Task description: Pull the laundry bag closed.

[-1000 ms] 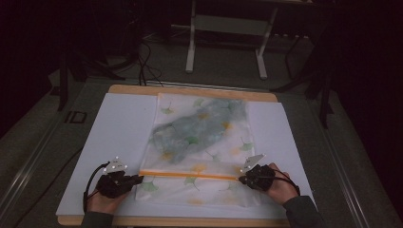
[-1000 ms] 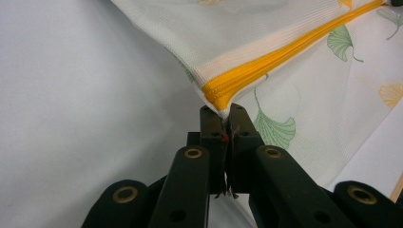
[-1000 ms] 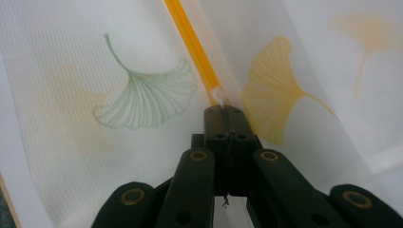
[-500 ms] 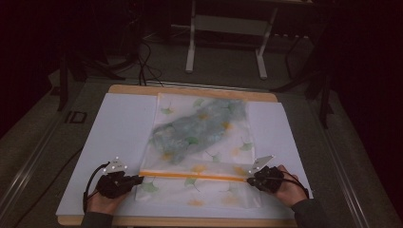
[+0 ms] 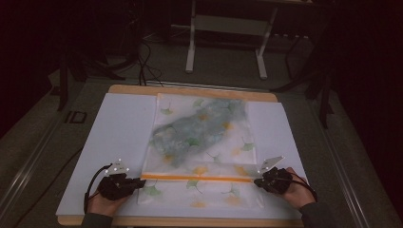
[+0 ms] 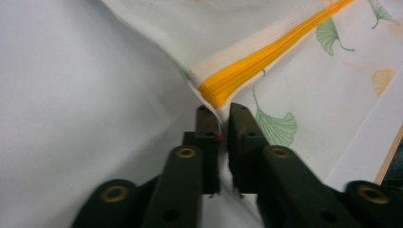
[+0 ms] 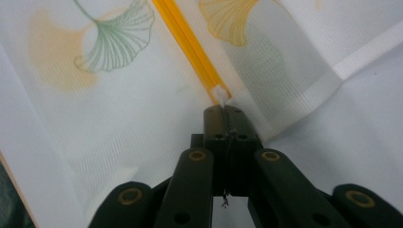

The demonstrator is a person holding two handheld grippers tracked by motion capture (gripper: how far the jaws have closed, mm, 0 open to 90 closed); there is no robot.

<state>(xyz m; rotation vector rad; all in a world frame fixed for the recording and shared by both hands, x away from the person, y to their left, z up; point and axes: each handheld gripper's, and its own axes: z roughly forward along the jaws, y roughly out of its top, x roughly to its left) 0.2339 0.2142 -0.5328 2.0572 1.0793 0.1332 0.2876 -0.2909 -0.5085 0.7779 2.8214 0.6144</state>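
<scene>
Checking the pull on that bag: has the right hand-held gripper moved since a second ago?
Yes. In the high view the right hand-held gripper has slid outward toward the table's right edge, shut on the mesh bag at its orange zipper's end.

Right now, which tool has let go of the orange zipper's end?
The left tool: its jaws have just been opening, a gap showing; the right tool clamps the orange zipper.

My left hand [image 5: 102,202] sits at the near left, forearm entering from the near edge, its black two-jaw left gripper [image 5: 139,182] lying low and pointing right. Its jaws have just been opening, a narrow gap between them. My right hand [image 5: 295,189] at the near right aims the black two-jaw right gripper [image 5: 257,181] leftward, jaws pressed together.
</scene>
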